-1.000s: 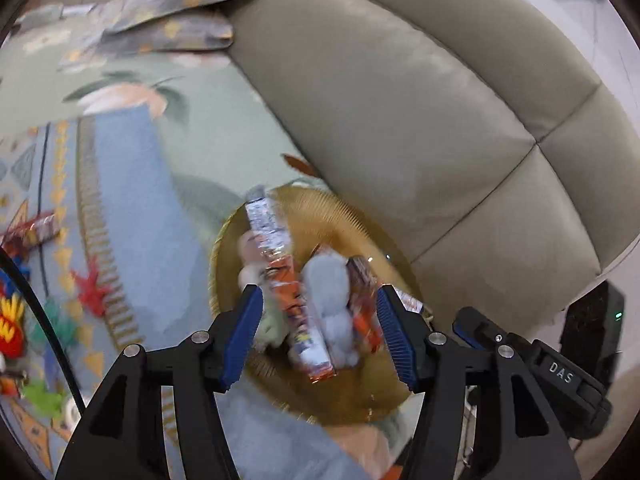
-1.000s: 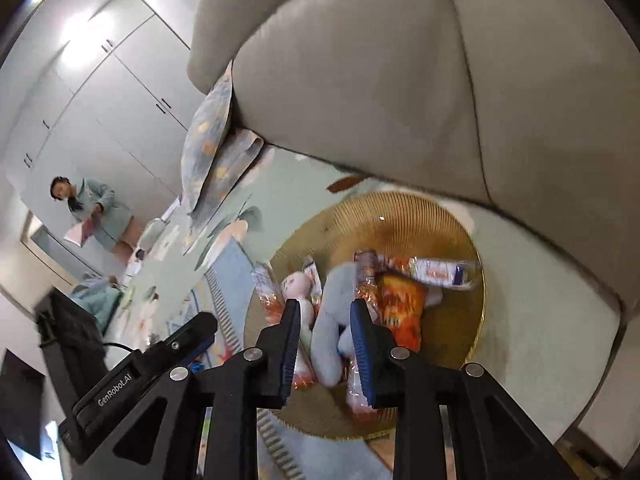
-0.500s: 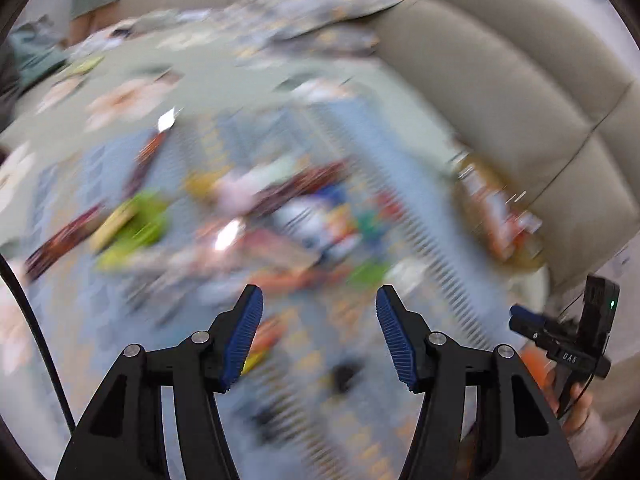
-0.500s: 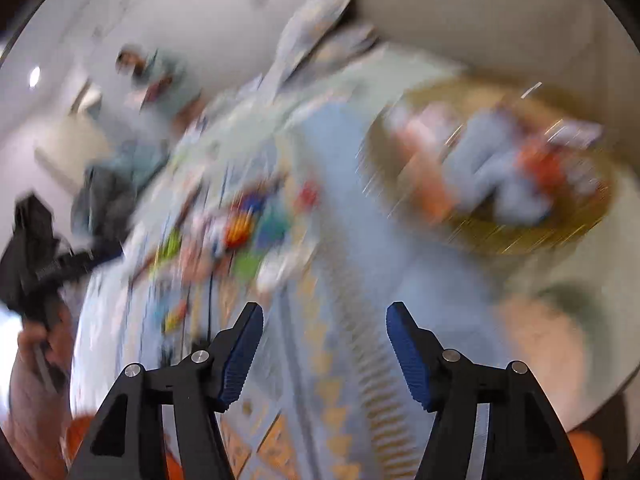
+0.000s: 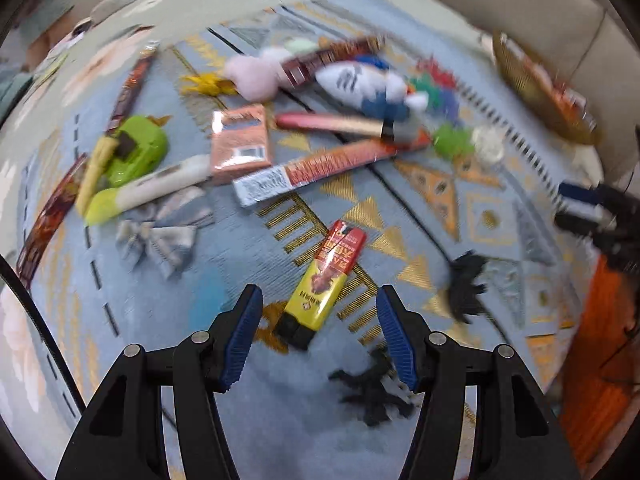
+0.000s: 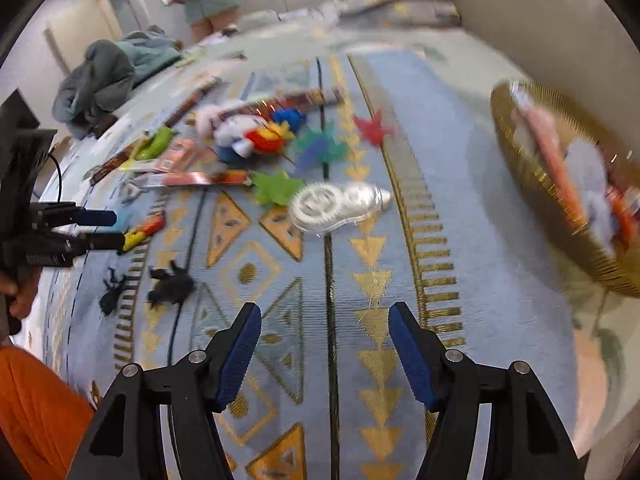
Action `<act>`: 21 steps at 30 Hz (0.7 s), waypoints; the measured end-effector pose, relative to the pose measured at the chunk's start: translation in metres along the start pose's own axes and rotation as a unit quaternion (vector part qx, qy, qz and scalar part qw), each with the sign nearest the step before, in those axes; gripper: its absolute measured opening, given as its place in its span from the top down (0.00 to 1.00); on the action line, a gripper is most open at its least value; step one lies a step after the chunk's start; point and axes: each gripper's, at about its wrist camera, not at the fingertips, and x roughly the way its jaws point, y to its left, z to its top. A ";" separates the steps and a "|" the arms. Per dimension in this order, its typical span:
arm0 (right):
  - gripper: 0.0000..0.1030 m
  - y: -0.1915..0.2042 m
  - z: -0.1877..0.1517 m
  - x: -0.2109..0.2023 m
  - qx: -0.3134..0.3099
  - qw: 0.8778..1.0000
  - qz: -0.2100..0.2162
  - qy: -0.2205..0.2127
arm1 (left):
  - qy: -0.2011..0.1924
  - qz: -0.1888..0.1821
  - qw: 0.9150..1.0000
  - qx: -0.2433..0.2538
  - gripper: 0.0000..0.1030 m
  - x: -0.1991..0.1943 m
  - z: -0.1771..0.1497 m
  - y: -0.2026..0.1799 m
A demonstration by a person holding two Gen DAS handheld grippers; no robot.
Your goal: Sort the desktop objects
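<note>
Spread across a blue, gold-patterned rug [image 6: 460, 184] on a sofa seat: loose toys, snack sticks and stationery awaiting sorting. At the rug's right edge, against the backrest, a gold wire basket [image 6: 532, 184], already partly filled. Central in the right-wrist view, a clear plastic tape dispenser [image 6: 340, 206], well ahead of the right tool [image 6: 325, 354], jaws wide apart and empty. Likewise apart and empty, the left tool [image 5: 319, 334], hovering with a yellow-and-red tube [image 5: 326, 282] lying just ahead between its fingertips, black toy creatures [image 5: 374, 388] just beside.

Likely risks: a slanted tube slipping or twisting out of a hasty pinch; a black toy caught along with it; the dispenser's slick shell skidding on closure.

Large lettering on the tube's red end, too blurred to read; barcode on a long snack stick [image 5: 320, 168] nearby.
</note>
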 end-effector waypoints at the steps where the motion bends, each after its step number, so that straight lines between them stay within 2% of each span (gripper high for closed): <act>1: 0.37 -0.005 0.000 0.004 0.014 1.000 -0.008 -0.013 | 0.011 -0.001 1.000 0.002 0.45 0.008 0.001 0.000; 3: 0.37 -0.008 0.004 0.012 0.037 0.998 -0.020 -0.036 | 0.016 0.000 1.000 0.001 0.45 0.017 -0.001 0.000; 5: 0.37 -0.010 0.008 0.020 0.044 0.997 -0.031 -0.058 | 0.000 0.007 1.000 0.009 0.46 0.014 -0.002 -0.001; 7: 0.34 -0.008 0.011 0.033 0.039 0.995 -0.051 -0.071 | -0.009 0.014 1.000 0.005 0.56 0.014 -0.001 -0.003; 8: 0.32 -0.005 0.012 0.040 0.026 0.995 -0.065 -0.076 | -0.013 0.014 1.000 0.009 0.73 0.013 0.000 -0.005; 9: 0.21 0.005 0.013 0.048 -0.014 0.991 -0.102 -0.088 | -0.016 0.016 1.000 0.014 0.81 0.012 0.002 -0.007; 11: 0.04 0.015 0.016 0.055 -0.042 0.986 -0.143 -0.075 | -0.019 0.020 1.000 0.010 0.81 0.011 0.004 -0.010; 12: 0.00 0.016 0.017 0.055 -0.039 0.983 -0.163 -0.079 | -0.020 0.022 0.999 0.012 0.81 0.010 0.004 -0.012; 16: 0.00 0.000 0.014 0.054 -0.005 0.989 -0.123 -0.083 | -0.031 0.001 0.999 -0.025 0.81 -0.004 0.003 -0.002; 21: 0.00 0.002 0.015 0.055 -0.011 0.988 -0.133 -0.084 | -0.076 0.006 0.995 -0.069 0.81 -0.038 0.015 -0.001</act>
